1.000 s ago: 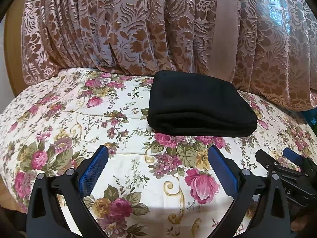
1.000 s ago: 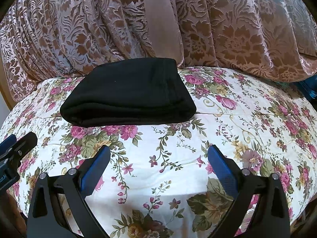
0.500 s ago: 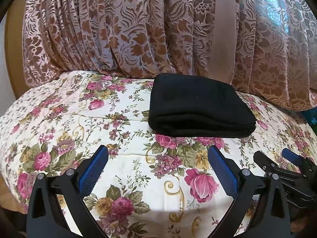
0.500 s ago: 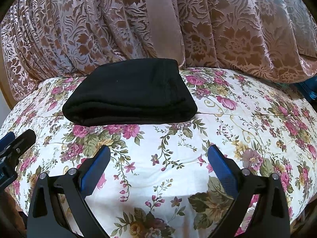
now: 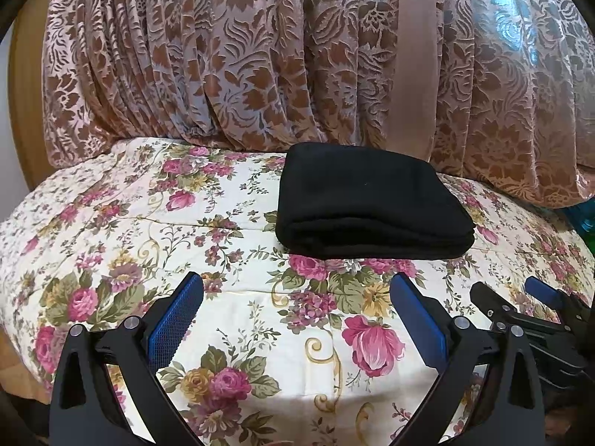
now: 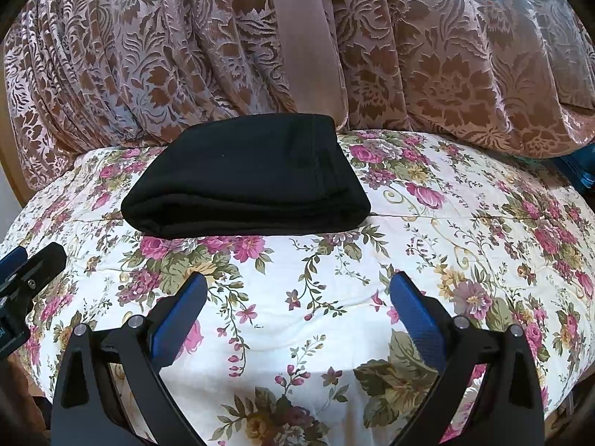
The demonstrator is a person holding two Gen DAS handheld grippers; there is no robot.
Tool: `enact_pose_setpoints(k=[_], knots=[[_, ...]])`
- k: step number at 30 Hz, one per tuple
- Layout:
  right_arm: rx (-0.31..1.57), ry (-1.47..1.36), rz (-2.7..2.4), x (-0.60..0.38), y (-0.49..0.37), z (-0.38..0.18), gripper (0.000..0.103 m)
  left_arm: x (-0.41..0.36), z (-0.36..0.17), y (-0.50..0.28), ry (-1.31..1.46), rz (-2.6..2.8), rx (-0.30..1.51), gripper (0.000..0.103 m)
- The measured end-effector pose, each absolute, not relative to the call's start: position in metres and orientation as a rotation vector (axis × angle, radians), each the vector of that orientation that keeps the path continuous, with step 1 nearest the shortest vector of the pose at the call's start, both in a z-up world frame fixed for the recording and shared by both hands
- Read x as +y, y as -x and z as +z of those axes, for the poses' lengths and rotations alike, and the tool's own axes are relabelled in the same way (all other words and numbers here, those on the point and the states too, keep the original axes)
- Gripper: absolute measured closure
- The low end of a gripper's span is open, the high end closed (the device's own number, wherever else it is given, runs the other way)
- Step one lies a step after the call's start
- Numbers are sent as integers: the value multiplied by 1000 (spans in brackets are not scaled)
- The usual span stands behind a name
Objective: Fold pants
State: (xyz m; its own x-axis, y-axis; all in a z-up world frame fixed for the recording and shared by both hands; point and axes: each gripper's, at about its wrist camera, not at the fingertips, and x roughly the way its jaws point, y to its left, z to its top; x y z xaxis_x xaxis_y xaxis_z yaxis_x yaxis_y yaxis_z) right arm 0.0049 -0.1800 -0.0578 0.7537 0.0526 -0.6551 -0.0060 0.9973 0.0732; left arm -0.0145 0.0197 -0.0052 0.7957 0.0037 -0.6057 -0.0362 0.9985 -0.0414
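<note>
Black pants (image 5: 368, 204) lie folded near the floral bed's (image 5: 148, 230) far edge. Left gripper (image 5: 293, 319) and right gripper (image 6: 297, 319): both released, empty, apart from the pants.

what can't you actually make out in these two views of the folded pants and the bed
- Underside and inner layers of the black pants: hidden by their own top fold in both views.
- Far edge of the floral bedspread: covered by the brown curtain.
- Blue object at the right edge of the left wrist view: cut off, unidentifiable.
- Right tongs in the left wrist view: partly cut off by the frame.
</note>
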Motion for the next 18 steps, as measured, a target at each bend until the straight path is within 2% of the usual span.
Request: enact_pose_setpoints(k=[18], knots=[[724, -61, 34, -177, -7, -62, 4, 20, 1, 16, 55, 16, 645, 4]])
